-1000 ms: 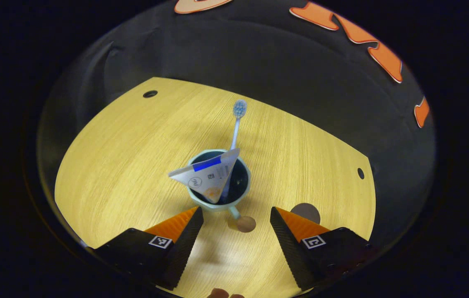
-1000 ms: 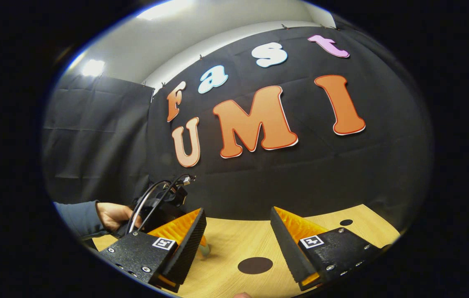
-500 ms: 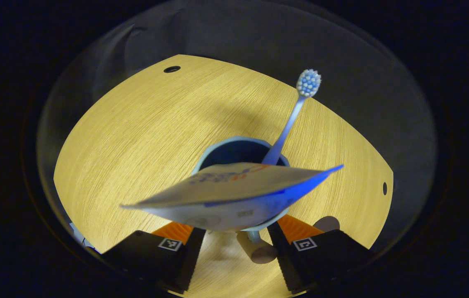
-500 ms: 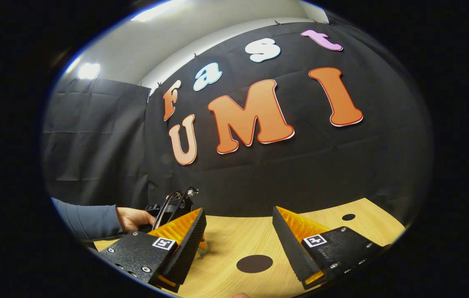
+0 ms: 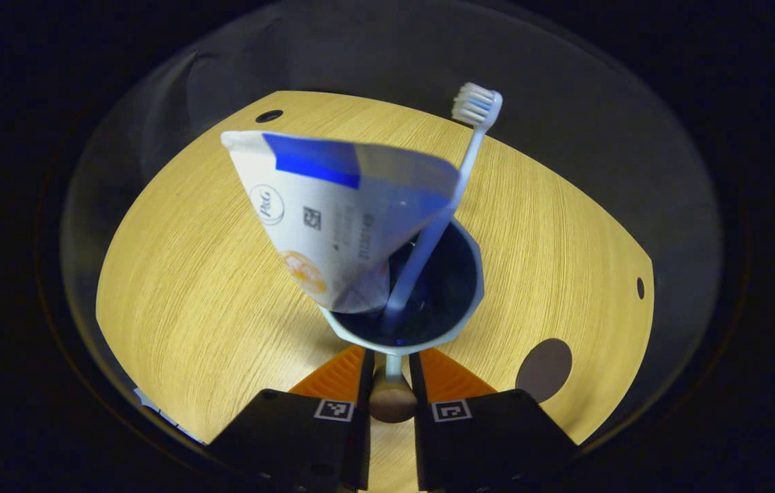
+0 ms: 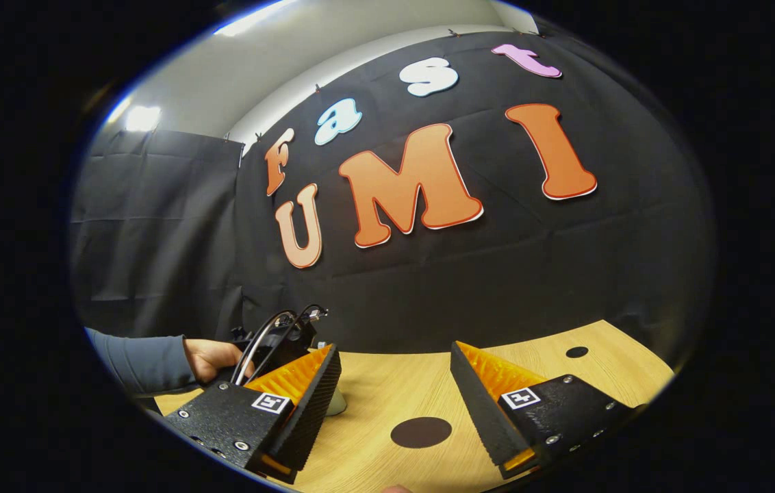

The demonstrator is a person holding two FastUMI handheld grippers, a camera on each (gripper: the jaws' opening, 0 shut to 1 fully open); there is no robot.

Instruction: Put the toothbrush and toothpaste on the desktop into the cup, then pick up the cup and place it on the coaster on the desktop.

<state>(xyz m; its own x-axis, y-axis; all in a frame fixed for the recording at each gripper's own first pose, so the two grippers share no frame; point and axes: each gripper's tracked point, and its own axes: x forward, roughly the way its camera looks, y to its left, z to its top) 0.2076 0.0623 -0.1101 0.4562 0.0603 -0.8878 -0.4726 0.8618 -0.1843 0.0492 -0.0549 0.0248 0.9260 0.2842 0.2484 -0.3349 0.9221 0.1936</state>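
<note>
Cup sits on the table with the toothbrush and toothpaste inside. The left gripper pinches its handle. The coaster lies nearby. Farther off, the right gripper is spread wide; the pale shape beside its finger may be the cup.

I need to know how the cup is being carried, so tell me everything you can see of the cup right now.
The cup is pale blue-green outside with a dark blue inside and a faceted rim. A thin stalk-like handle ending in a brown wooden-looking knob juts toward the camera, and the left gripper is closed on that handle, both fingers pressing it. It holds the toothpaste tube, crimped end up, and the toothbrush, bristles up, leaning on the rim. The dark round coaster lies to one side, not touching it.
</note>
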